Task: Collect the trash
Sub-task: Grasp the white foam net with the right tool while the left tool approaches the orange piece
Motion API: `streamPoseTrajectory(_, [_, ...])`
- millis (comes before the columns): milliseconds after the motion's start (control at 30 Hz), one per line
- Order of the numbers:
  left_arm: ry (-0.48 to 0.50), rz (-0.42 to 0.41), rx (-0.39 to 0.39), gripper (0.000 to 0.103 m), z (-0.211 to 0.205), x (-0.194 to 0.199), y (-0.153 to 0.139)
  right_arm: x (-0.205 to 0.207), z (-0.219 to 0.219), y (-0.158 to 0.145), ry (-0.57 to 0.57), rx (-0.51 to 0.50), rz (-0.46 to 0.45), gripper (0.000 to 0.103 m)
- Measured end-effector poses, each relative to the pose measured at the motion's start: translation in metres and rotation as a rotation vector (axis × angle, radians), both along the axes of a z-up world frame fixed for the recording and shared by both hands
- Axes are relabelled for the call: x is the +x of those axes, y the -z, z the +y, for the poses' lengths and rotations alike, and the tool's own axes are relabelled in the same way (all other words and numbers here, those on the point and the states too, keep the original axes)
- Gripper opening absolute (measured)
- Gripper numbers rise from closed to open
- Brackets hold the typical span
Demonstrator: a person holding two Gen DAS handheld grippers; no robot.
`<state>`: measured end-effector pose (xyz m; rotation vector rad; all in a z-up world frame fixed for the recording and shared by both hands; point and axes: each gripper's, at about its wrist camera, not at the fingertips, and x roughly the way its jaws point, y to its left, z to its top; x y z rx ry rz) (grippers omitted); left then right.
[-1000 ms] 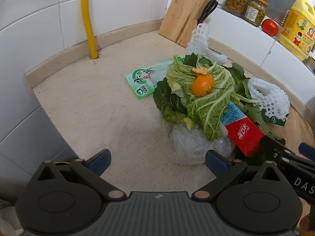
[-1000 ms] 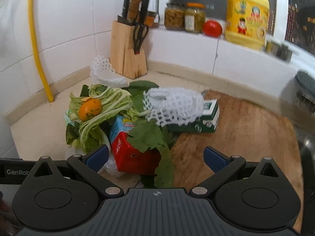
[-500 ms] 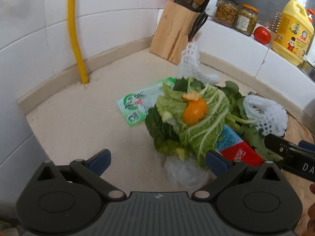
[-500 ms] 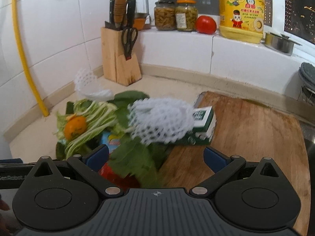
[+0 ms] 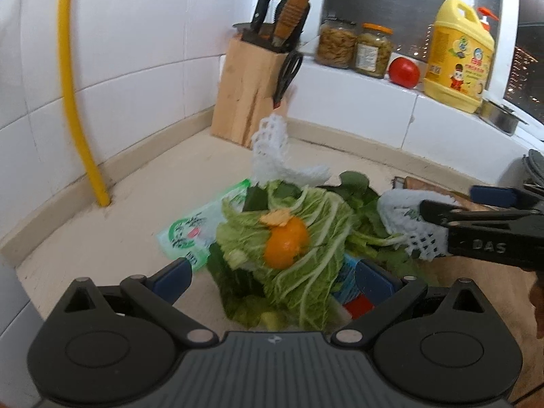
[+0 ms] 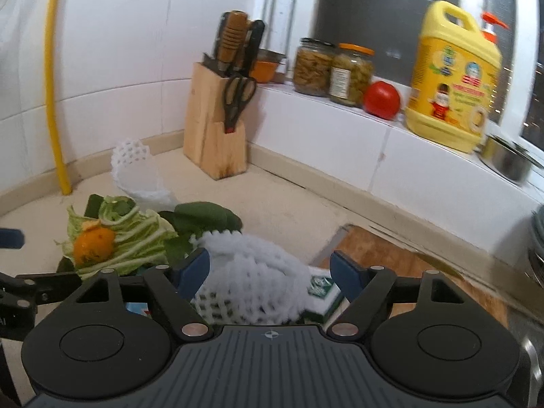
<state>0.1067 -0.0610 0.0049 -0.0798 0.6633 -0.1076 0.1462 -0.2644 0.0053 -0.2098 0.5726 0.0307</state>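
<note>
Your left gripper (image 5: 272, 277) had its fingers spread wide, straddling the near side of the trash pile on the counter (image 5: 119, 224). Between and just past those fingers lay the cabbage leaf (image 5: 306, 238) with the orange peel (image 5: 285, 246) on top of it, and the red and blue carton (image 5: 357, 301) showed under the leaf by your right-hand finger. A green snack wrapper (image 5: 190, 234) lay flat at the pile's left edge.

Your right gripper (image 6: 270, 268) was also wide apart, with the white foam net (image 6: 251, 282) sitting between its fingers; I cannot tell whether the pads touched it. The net rested on a green and white box (image 6: 321, 292) at the near left corner of the wooden cutting board (image 6: 380, 251). Dark green leaves (image 6: 204, 217) lay between that net and the cabbage.

A second foam net (image 6: 136, 166) stood at the far side of the pile, towards the knife block (image 6: 214, 139) in the counter's back corner. On the ledge behind stood two jars (image 6: 331, 68), a tomato (image 6: 380, 100) and a yellow jug (image 6: 452, 85).
</note>
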Motion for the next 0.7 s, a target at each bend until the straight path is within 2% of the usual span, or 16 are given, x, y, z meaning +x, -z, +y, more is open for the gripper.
streamPoseTrajectory(67, [0.012,-0.011,0.012,0.098,-0.003,0.002,-0.002,0.01,-0.001,0.002,-0.02,-0.012,0.021,0.083])
streamPoseTrajectory(167, [0.02,-0.029,0.033,0.098,-0.007,0.005,-0.003,0.022,-0.004,0.009,-0.043,-0.015,0.063,0.074])
streamPoseTrajectory(333, [0.056,-0.023,0.037,0.095,-0.016,0.009,-0.003,0.037,-0.016,0.014,-0.057,0.036,0.145,0.067])
streamPoseTrajectory(400, [0.075,-0.01,0.035,0.092,-0.017,0.008,-0.002,0.042,-0.025,0.015,-0.061,0.092,0.184,0.054])
streamPoseTrajectory(467, [0.096,0.002,0.032,0.088,-0.018,0.005,-0.003,0.042,-0.031,0.014,-0.066,0.14,0.2,0.046])
streamPoseTrajectory(700, [0.133,0.045,-0.008,0.084,-0.025,0.004,-0.006,0.037,-0.036,0.01,-0.066,0.192,0.228,0.037])
